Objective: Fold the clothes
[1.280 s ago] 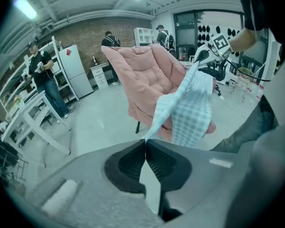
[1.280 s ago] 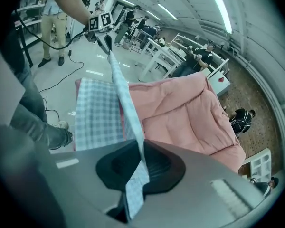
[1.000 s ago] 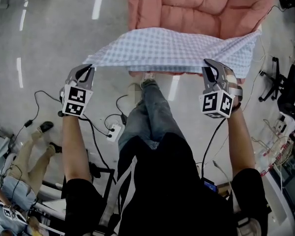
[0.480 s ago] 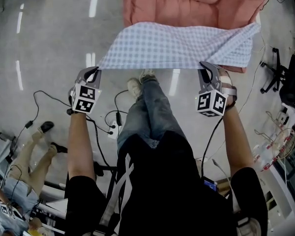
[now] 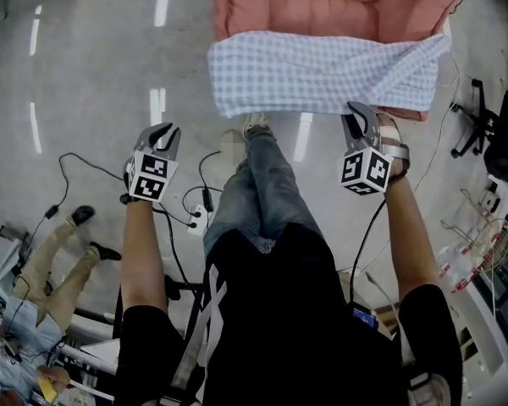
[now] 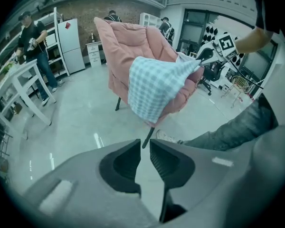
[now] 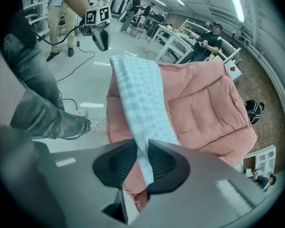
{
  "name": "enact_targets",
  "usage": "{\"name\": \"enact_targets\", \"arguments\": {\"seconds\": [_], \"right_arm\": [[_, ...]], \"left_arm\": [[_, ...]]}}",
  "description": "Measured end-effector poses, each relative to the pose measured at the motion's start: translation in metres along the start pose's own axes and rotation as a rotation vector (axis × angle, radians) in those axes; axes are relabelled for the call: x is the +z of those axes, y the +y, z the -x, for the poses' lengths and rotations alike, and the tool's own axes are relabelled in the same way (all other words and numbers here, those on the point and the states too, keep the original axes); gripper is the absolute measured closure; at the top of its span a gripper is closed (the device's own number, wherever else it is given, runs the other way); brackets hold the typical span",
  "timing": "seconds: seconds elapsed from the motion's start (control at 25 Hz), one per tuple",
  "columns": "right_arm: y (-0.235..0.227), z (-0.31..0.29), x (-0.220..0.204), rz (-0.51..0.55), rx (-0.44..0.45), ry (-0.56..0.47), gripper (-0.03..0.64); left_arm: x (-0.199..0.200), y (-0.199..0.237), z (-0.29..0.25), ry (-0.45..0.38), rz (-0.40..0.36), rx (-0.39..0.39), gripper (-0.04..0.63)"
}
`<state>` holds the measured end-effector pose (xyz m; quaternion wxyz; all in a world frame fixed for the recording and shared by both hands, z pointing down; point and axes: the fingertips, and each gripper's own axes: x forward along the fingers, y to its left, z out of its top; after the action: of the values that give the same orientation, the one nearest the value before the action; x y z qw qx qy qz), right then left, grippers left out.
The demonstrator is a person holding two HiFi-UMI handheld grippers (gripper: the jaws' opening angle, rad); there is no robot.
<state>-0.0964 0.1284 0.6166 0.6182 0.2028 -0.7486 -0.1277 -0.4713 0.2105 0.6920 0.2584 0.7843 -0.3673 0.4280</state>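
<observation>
A blue-and-white checked cloth (image 5: 322, 74) lies draped over the front edge of the pink padded chair (image 5: 347, 7). My left gripper (image 5: 164, 130) hangs over the bare floor, below and left of the cloth's corner. Its jaws have just been opening and stand slightly open with nothing between them (image 6: 146, 144); the cloth (image 6: 152, 84) is well ahead of it. My right gripper (image 5: 361, 113) sits at the cloth's lower right edge. Its jaws (image 7: 142, 146) have just been opening too, and a strip of the cloth (image 7: 137, 89) still runs loosely through the gap.
The person's legs and shoes (image 5: 254, 129) stand just in front of the chair. Cables and a power strip (image 5: 195, 223) lie on the floor to the left. An office chair (image 5: 491, 142) stands at the right. White tables (image 6: 19, 80) and several people are farther off.
The cloth came down from being stretched in the air onto the chair's front. The left gripper let go of its corner and drew back down-left. The right gripper sank slightly and its jaws parted.
</observation>
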Motion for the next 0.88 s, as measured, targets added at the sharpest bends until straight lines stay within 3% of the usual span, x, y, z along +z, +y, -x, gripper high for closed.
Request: {"name": "enact_targets", "arguments": {"seconds": [0.24, 0.4, 0.64, 0.88], "right_arm": [[0.014, 0.005, -0.002, -0.028, 0.041, 0.018, 0.509], [0.015, 0.028, -0.002, -0.054, 0.053, 0.022, 0.495], [-0.039, 0.077, -0.008, -0.136, -0.049, -0.006, 0.495], [-0.095, 0.114, -0.051, -0.212, -0.139, -0.007, 0.497]], "left_arm": [[0.021, -0.005, 0.026, -0.039, 0.004, 0.022, 0.528], [0.063, -0.017, 0.055, -0.090, -0.009, 0.028, 0.529], [0.139, -0.031, 0.092, -0.164, -0.099, 0.016, 0.529], [0.219, -0.063, 0.104, -0.217, -0.168, -0.017, 0.528]]}}
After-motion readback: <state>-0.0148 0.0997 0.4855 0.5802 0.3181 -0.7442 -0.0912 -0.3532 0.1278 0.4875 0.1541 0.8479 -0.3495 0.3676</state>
